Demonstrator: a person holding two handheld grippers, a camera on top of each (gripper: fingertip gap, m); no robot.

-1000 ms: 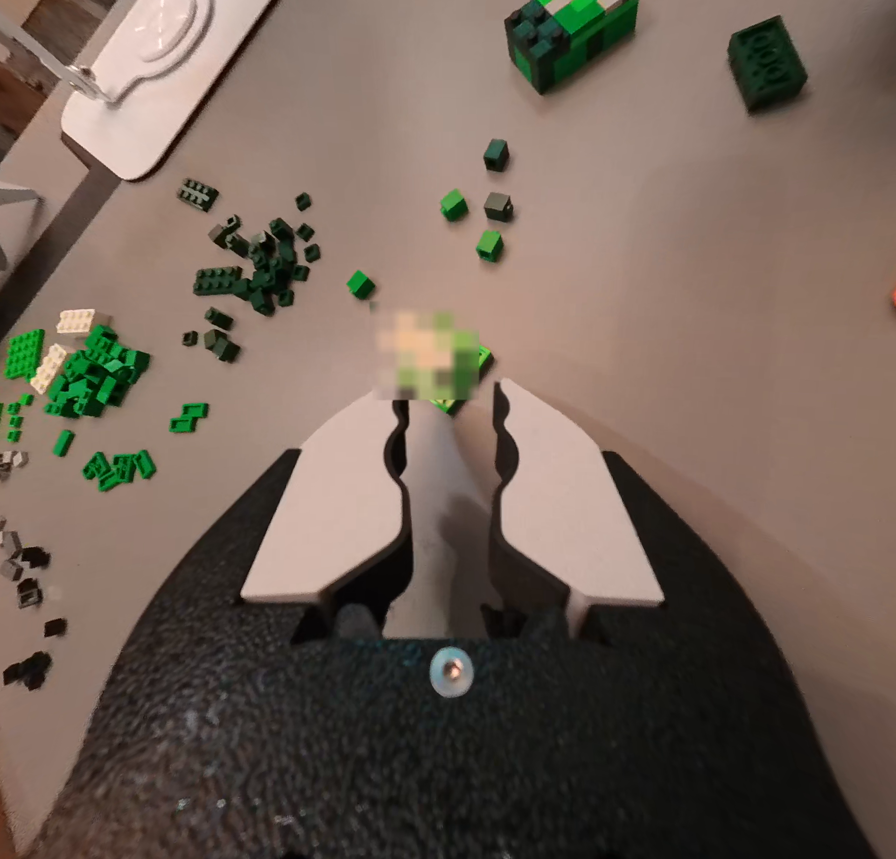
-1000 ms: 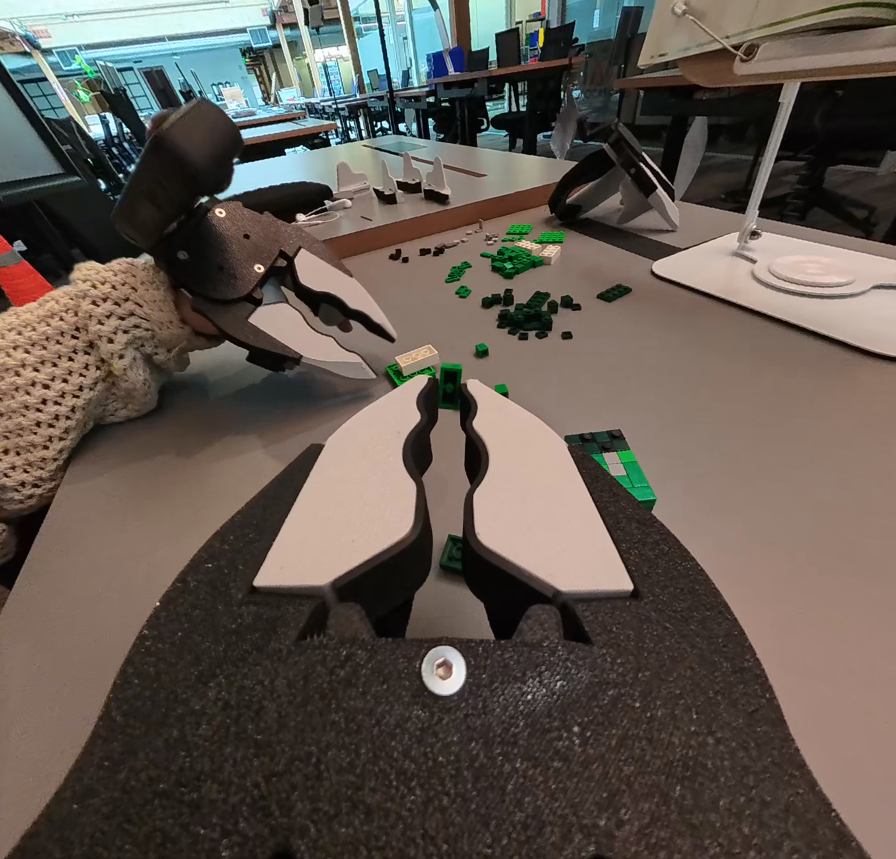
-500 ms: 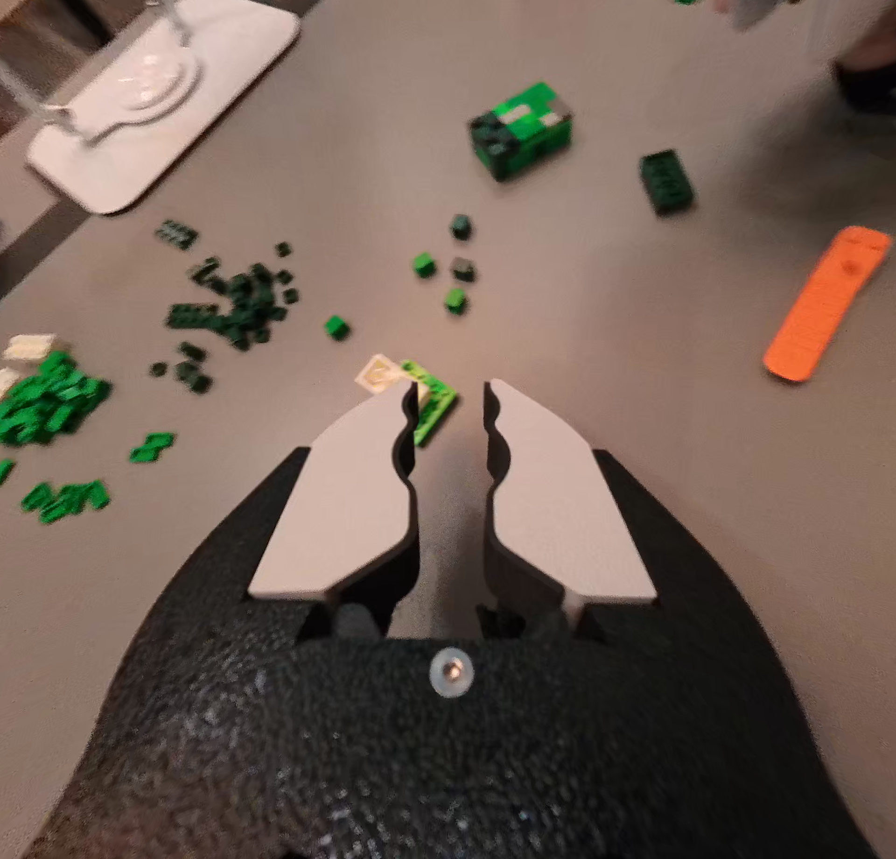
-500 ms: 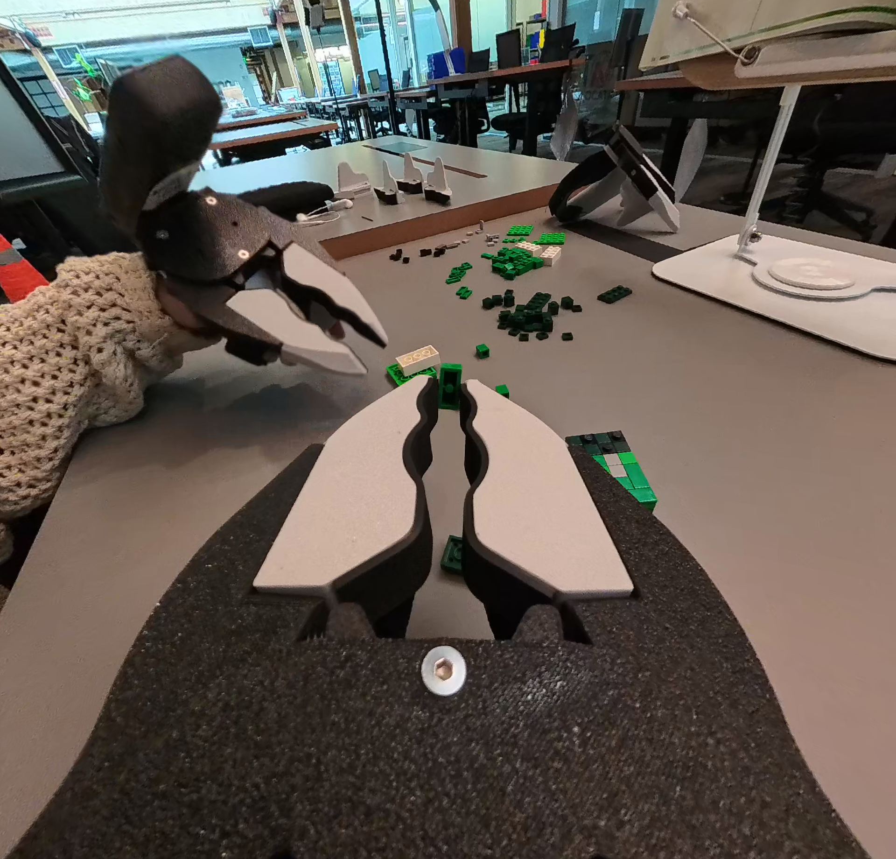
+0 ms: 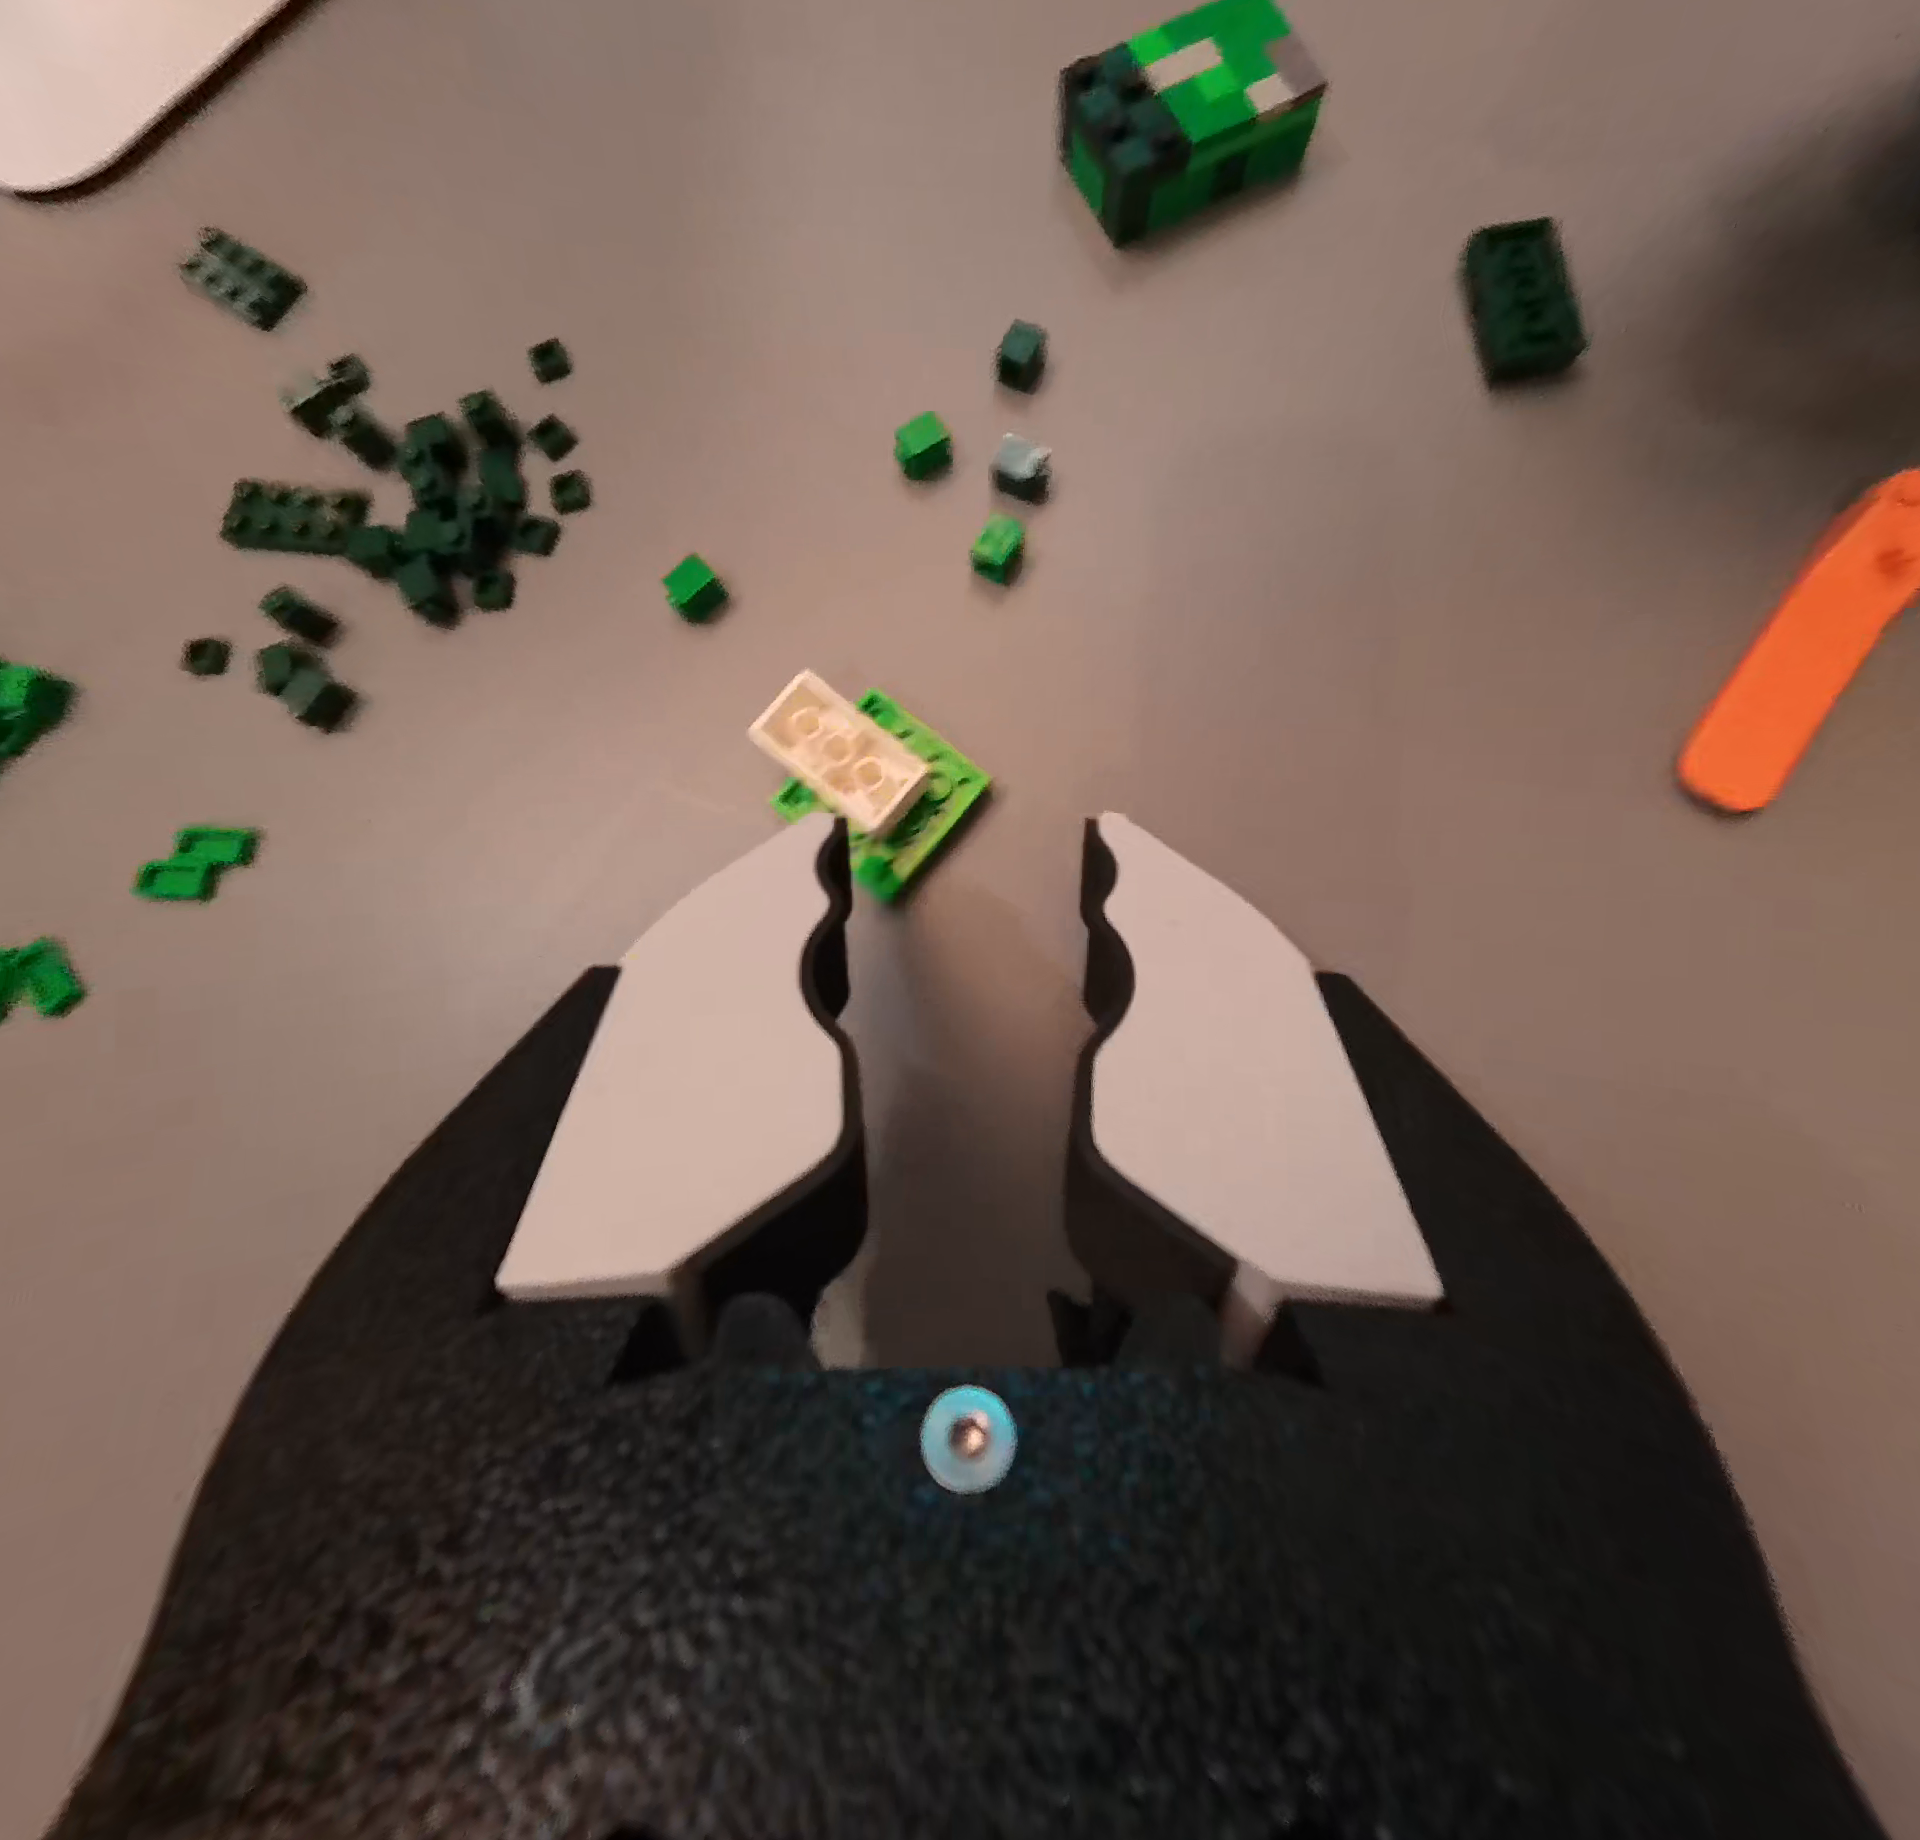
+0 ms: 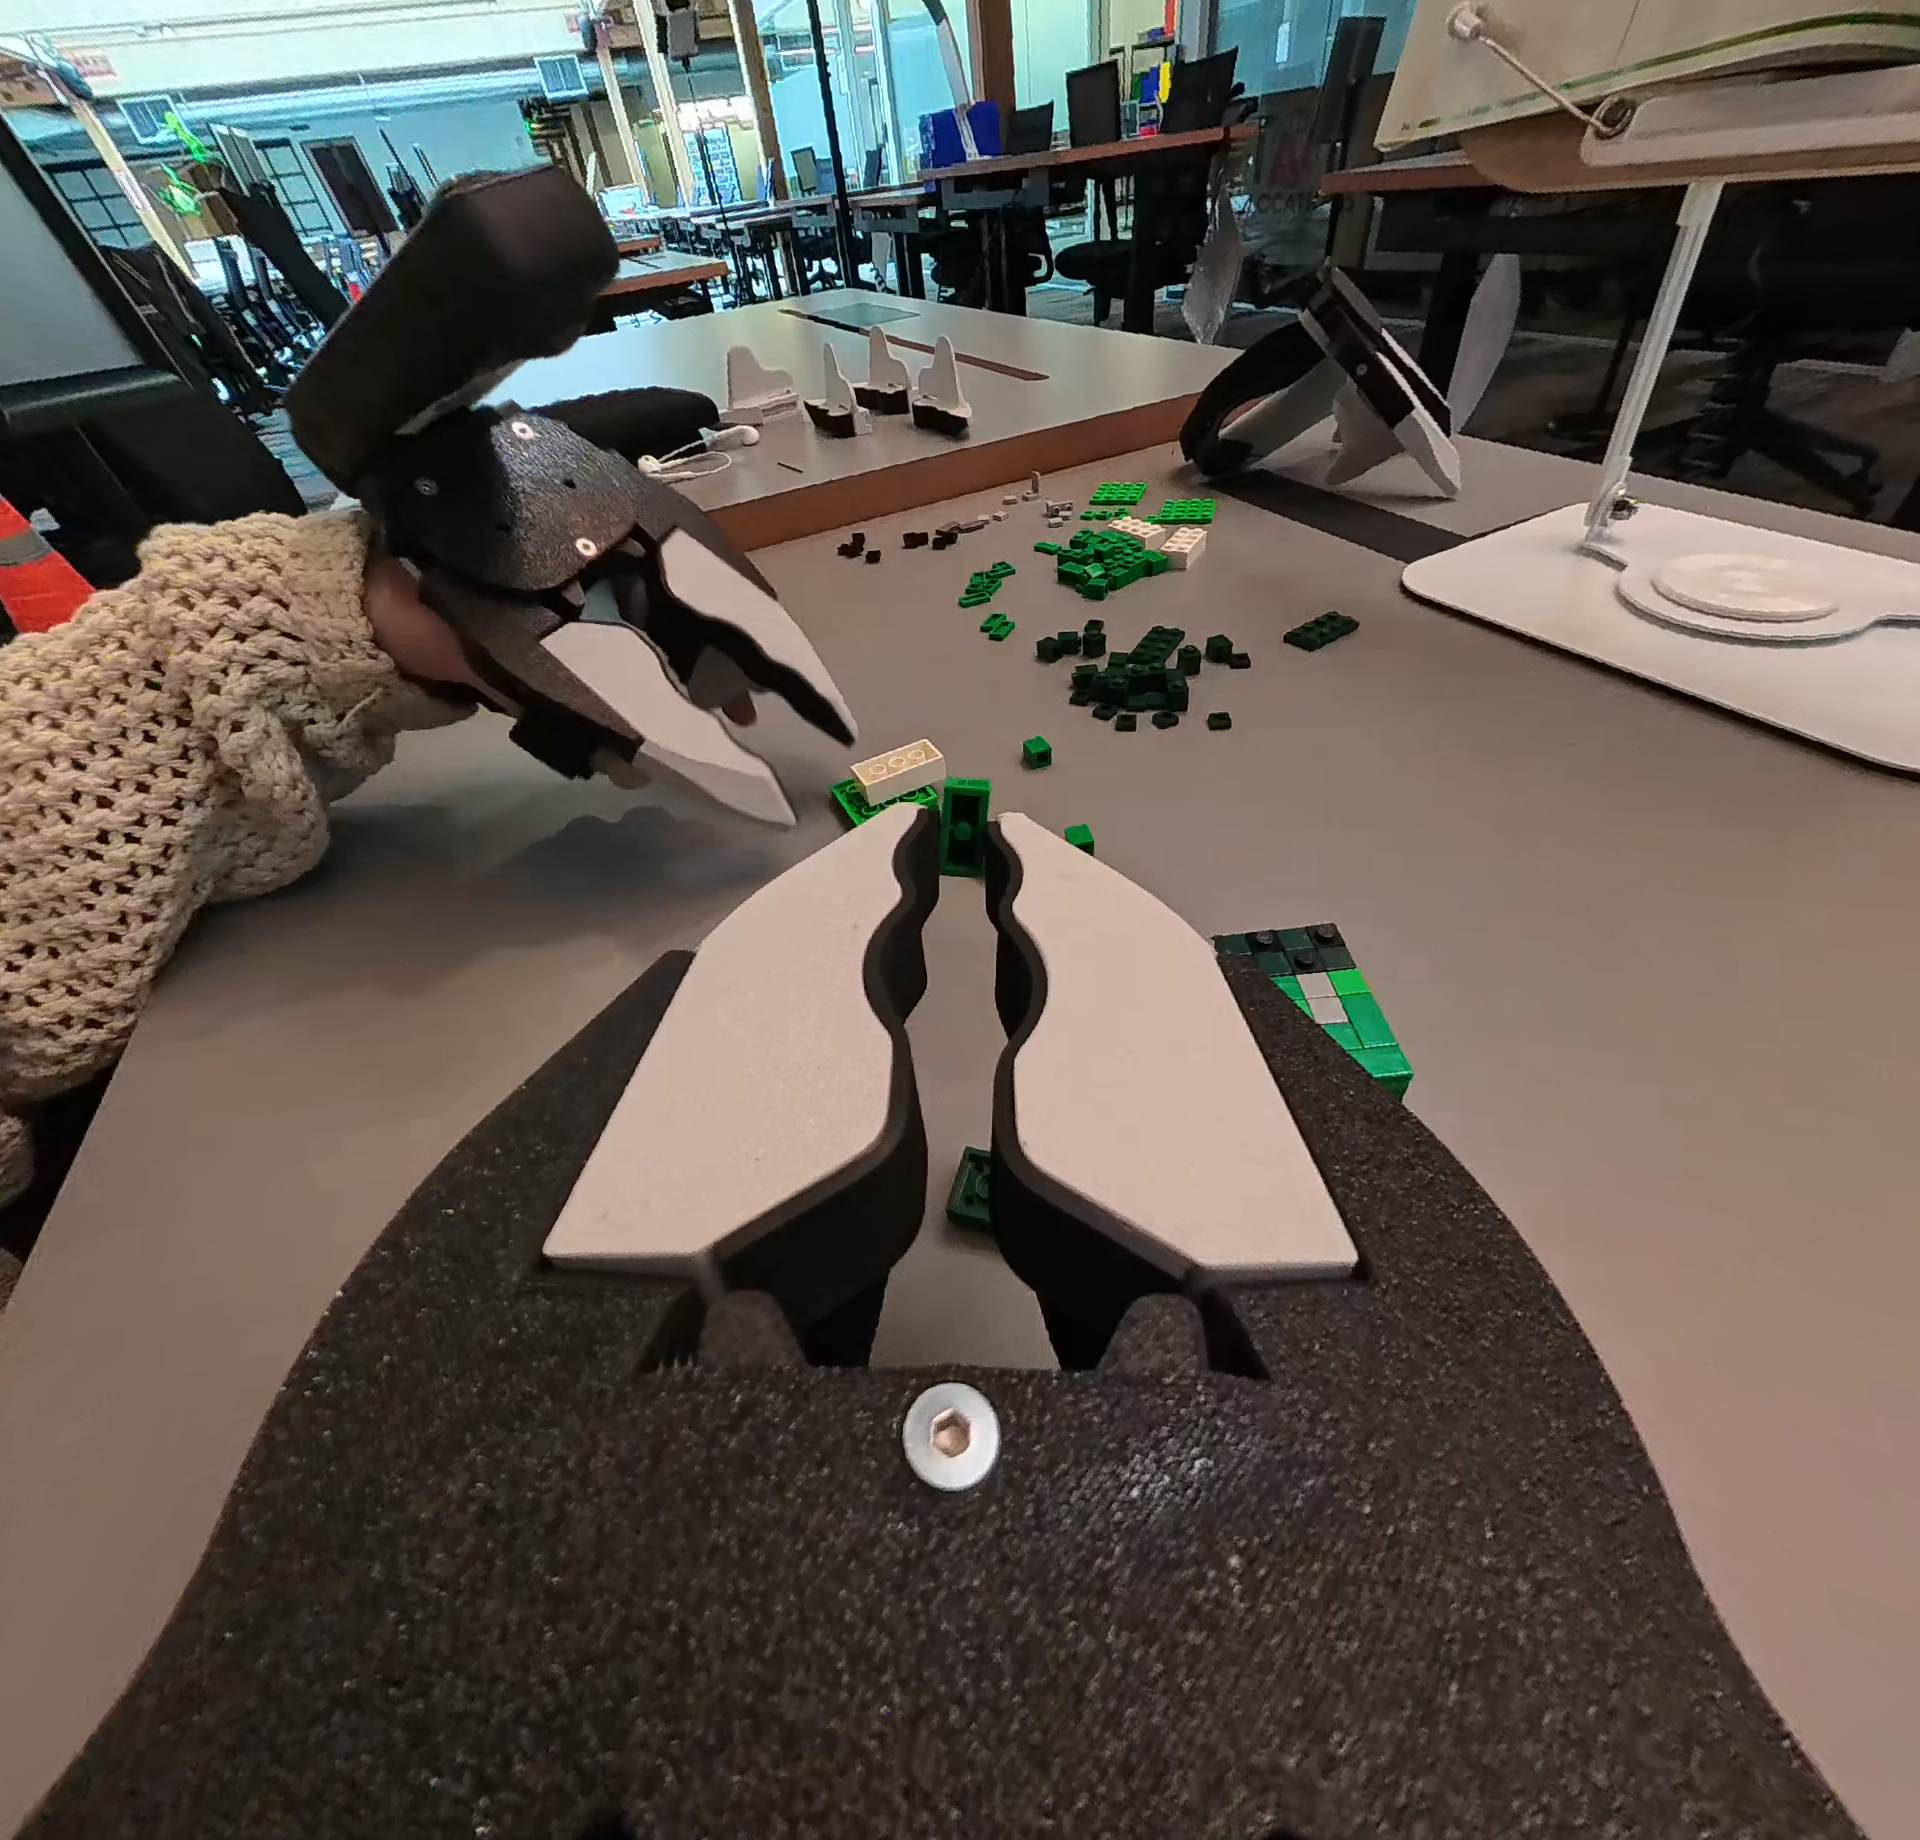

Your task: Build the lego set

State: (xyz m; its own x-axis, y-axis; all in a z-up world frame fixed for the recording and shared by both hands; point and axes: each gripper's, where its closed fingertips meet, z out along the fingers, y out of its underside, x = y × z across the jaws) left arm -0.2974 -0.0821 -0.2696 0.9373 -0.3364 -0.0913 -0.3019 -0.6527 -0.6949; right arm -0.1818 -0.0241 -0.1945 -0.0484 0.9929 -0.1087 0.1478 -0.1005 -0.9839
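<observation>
The right gripper [image 6: 964, 829] is closed on a small green brick [image 6: 963, 826], which stands upright between the fingertips, its hollow underside facing the camera. A dark green plate [image 6: 972, 1185] lies on the table under the fingers, near their base.

The left gripper [image 5: 961, 832] has its jaws apart with nothing between them. Just ahead of its left fingertip sits a white brick [image 5: 837, 751], resting at an angle on a bright green plate [image 5: 914, 814]; the plate's near corner reaches into the gap by that fingertip. In the right wrist view this gripper [image 6: 821, 767] slants down toward the same white brick [image 6: 899, 762], tips close beside it, held by a hand in a cream knitted sleeve [image 6: 156, 741].

Farther out on the grey table [image 5: 1299, 595] lie four loose small cubes [image 5: 921, 445], a pile of dark green pieces [image 5: 436, 512], a half-built green block [image 5: 1193, 117], a dark green brick [image 5: 1525, 299] and an orange tool [image 5: 1797, 658]. A white stand base [image 6: 1704, 616] sits at the table's far right.
</observation>
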